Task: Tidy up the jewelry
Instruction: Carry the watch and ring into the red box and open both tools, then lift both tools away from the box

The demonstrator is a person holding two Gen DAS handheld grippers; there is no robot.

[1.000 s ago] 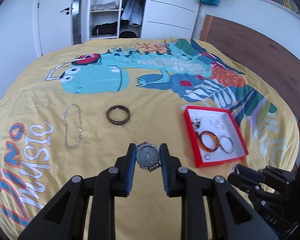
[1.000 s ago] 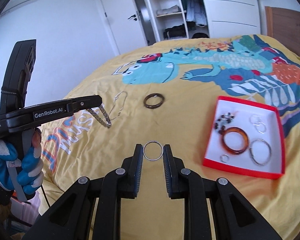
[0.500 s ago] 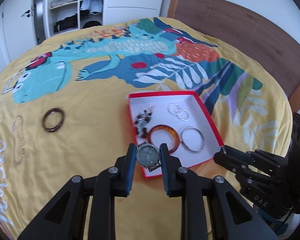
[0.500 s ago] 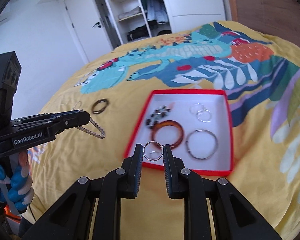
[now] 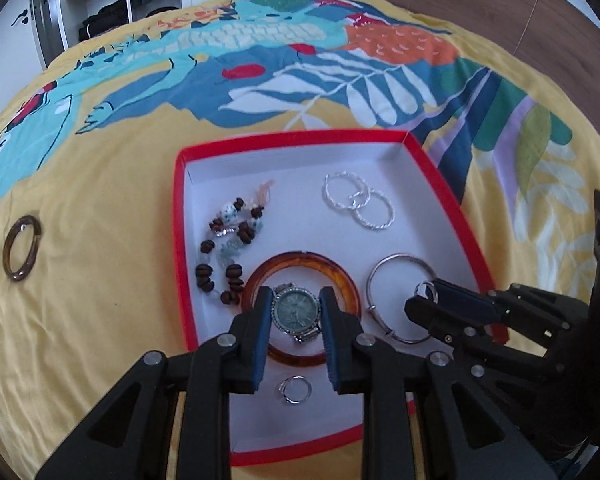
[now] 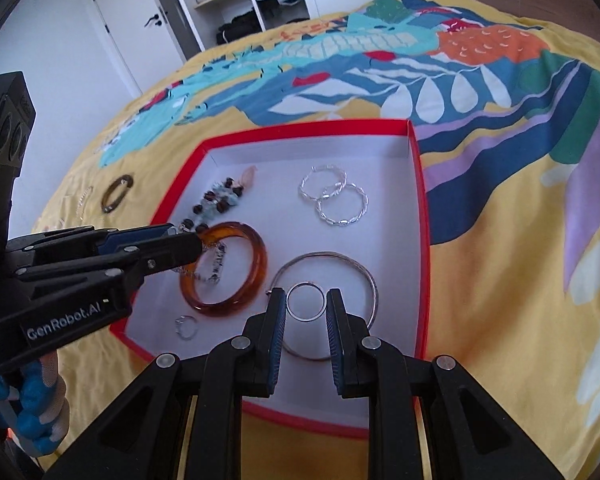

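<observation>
**Both loads over the tray, ready to set down**

I hold two pieces at once. My left gripper (image 5: 296, 312) is clamped on the watch (image 5: 297, 313), pads on either side of its round greenish face, the stone-set bezel showing between them. In the right wrist view its metal strap hangs down inside the amber bangle (image 6: 224, 268). My right gripper (image 6: 306, 304) is pinched on a thin silver ring (image 6: 306, 302), a plain hoop held upright by its edges. Both hang above the near part of the red tray (image 5: 180, 240), which lies on the yellow bedspread (image 5: 100, 200).

As I judge it, this is the placing step: carrying is done and release is next. That calls for lowering each piece until it is close to the white floor, then easing the jaws apart, so nothing bounces out or snags. The watch would land inside the amber bangle unless I shift it; the ring hangs over the large silver bangle (image 6: 364, 276).

Nearest in the tray lies a small ring (image 5: 295, 389). Beyond the bangles sit the beaded bracelet (image 5: 228, 248) on the left and two twisted silver hoops (image 5: 358, 202) toward the far wall.

Well apart on the bedspread, a dark bangle (image 5: 22, 248) is not yet collected. A thin chain seems to lie past it, too faint to be sure.
</observation>
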